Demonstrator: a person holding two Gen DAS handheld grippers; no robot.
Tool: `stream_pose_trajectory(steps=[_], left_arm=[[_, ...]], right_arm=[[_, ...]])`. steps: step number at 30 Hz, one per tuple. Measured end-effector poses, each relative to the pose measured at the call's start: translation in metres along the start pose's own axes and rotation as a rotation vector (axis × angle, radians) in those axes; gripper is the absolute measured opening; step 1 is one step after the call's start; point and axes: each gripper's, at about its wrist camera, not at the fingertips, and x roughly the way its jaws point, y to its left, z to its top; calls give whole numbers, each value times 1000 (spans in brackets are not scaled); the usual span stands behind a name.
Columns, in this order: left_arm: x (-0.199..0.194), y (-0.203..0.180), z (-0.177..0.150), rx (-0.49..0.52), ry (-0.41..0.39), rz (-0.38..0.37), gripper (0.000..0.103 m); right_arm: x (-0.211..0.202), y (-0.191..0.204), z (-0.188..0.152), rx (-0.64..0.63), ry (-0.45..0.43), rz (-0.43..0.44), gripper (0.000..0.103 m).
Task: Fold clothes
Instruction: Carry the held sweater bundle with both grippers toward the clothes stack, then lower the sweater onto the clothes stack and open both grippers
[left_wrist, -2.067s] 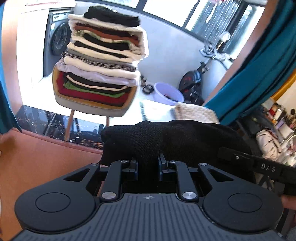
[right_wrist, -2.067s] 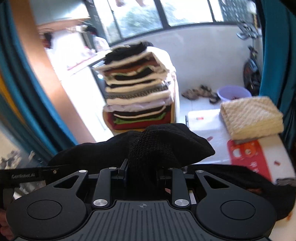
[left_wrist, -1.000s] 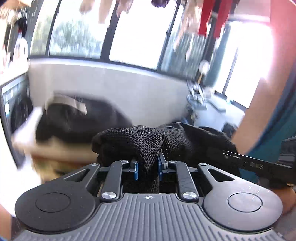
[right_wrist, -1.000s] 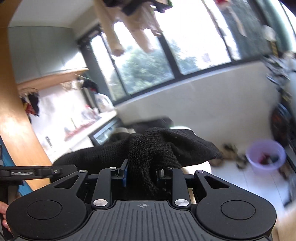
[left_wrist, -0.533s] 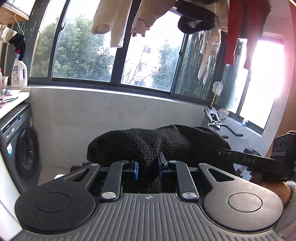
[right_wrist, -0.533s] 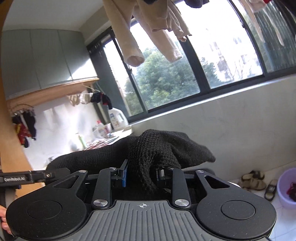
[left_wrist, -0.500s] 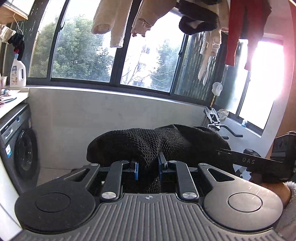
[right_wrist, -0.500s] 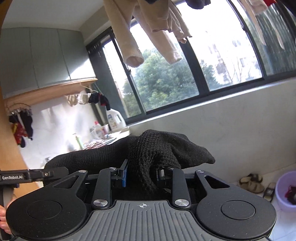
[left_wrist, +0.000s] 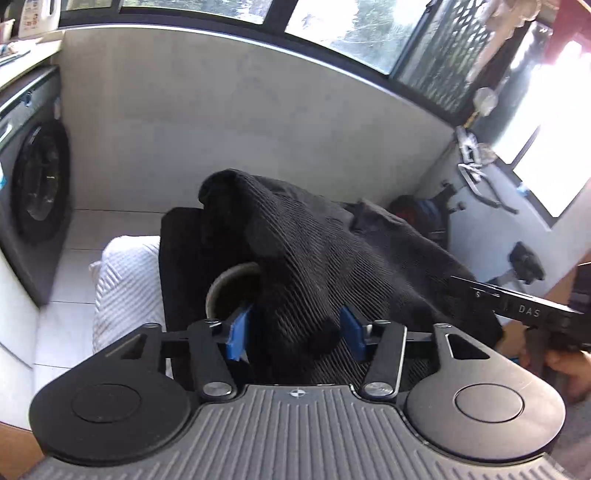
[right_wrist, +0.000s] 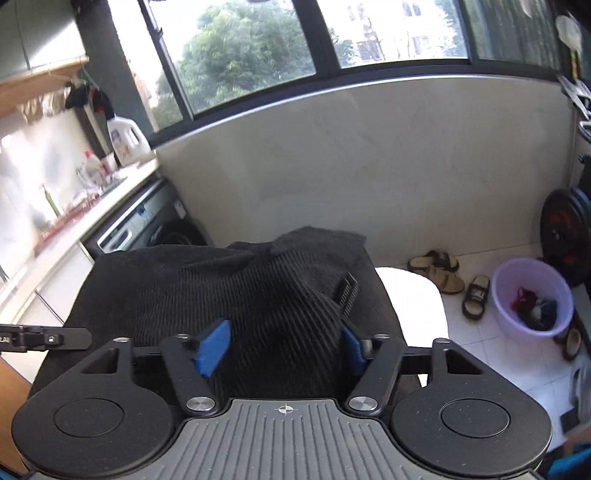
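A black knit garment lies draped over a stack of folded clothes, whose black top piece and white striped layer show to its left. My left gripper is opening. A fold of the knit sits loose between its blue pads, with a gap on the left side. In the right wrist view the same knit bunches between the spread pads of my right gripper, which is also opening. A white layer of the stack shows on the right.
A washing machine stands left under a counter holding a detergent bottle. Slippers and a purple basin holding clothes sit on the tiled floor. An exercise bike is far right. A hand holds the other gripper.
Both grippers were shut on the black knit, carrying it high toward the windows. They have since tipped down over the stack, their jaws have spread, and the knit rests on the pile.
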Motion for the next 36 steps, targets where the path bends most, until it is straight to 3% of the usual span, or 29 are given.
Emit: stream_pose_trajectory(steps=[4, 6, 7, 8, 9, 11, 15, 18, 20, 22, 23, 24, 26, 27, 30, 36], left_arm=[[-8, -5, -18, 47, 16, -61, 56], [-3, -12, -27, 75, -7, -39, 56], [-1, -15, -30, 92, -25, -23, 38], [2, -16, -32, 100, -38, -15, 12], [2, -12, -29, 80, -37, -37, 12], [-5, -7, -20, 29, -42, -91, 10], [-23, -9, -15, 64, -38, -142, 11], [-1, -6, -31, 57, 48, -115, 12], [6, -7, -42, 62, 44, -103, 12], [3, -15, -46, 90, 18, -75, 18], [0, -20, -48, 107, 7, -60, 30], [-2, -25, -50, 122, -1, -48, 38], [-9, -40, -55, 160, -45, 6, 87], [-14, -48, -59, 181, -74, 45, 92], [-24, -70, -69, 240, -121, 175, 93], [-27, -111, -97, 258, -104, 367, 94]], right_arm=[[-23, -10, -19, 51, 8, 82, 61], [-22, -7, -29, 53, 41, 85, 45], [-18, -6, -32, 50, 57, 75, 37], [-15, -6, -35, 60, 65, 71, 15], [-12, -6, -36, 71, 70, 69, 8], [-18, -3, -27, 110, 31, 82, 7], [-73, -1, -14, 109, -73, 124, 5], [-76, -15, -24, 108, -11, 75, 4], [-56, -21, -42, 106, 61, 11, 4], [-51, -20, -56, 103, 41, -11, 9], [-55, -17, -59, 110, 6, -20, 24], [-59, -13, -60, 118, -31, -41, 52], [-70, -9, -61, 118, -120, -94, 86], [-75, -6, -62, 106, -153, -123, 92], [-84, 1, -69, 77, -184, -201, 102], [-101, 7, -91, 1, -135, -332, 102]])
